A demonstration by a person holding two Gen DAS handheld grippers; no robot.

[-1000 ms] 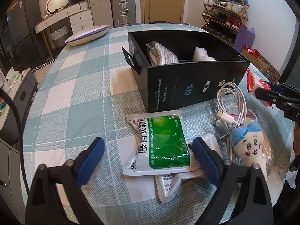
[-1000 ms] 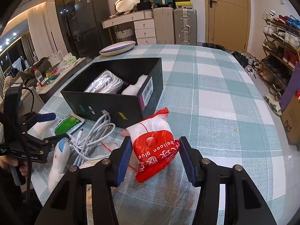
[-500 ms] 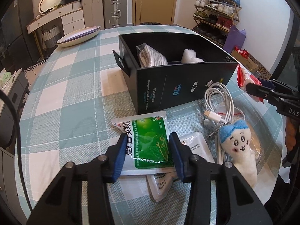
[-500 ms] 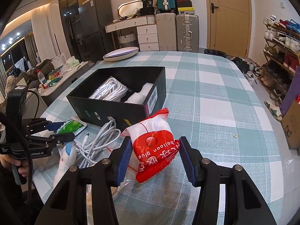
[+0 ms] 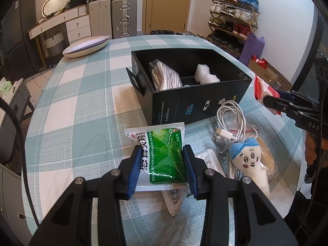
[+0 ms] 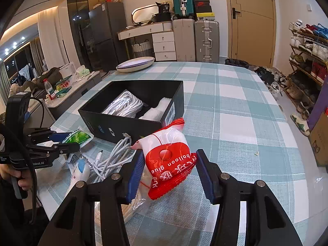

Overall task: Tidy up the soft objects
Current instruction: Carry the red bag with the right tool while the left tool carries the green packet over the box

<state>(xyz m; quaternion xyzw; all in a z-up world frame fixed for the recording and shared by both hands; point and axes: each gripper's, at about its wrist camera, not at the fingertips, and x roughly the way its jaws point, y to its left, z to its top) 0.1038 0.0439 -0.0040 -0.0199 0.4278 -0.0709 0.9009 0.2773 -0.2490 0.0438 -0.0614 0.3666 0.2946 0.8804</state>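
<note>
My left gripper (image 5: 163,169) is shut on a green and white medicine pouch (image 5: 162,153) and holds it above the checked tablecloth. My right gripper (image 6: 169,171) is shut on a red and white balloon glue bag (image 6: 170,157); the bag also shows in the left wrist view (image 5: 263,91). An open black box (image 5: 196,100) stands ahead, holding a bagged striped cloth (image 5: 166,78) and white bubble wrap (image 5: 206,76). The box also shows in the right wrist view (image 6: 123,123). A tooth-shaped plush (image 5: 249,164) and a white cable coil (image 5: 231,121) lie right of the pouch.
A second white pouch (image 5: 176,198) lies under the held one. A shallow white dish (image 5: 87,46) sits at the table's far left. Suitcases (image 5: 124,17) and a shoe rack (image 5: 233,26) stand beyond the table. The table edge (image 6: 297,186) curves at the right.
My left gripper closed from wide open onto the green pouch and lifted it slightly. My right gripper kept hold of the balloon glue bag and rose a little.
</note>
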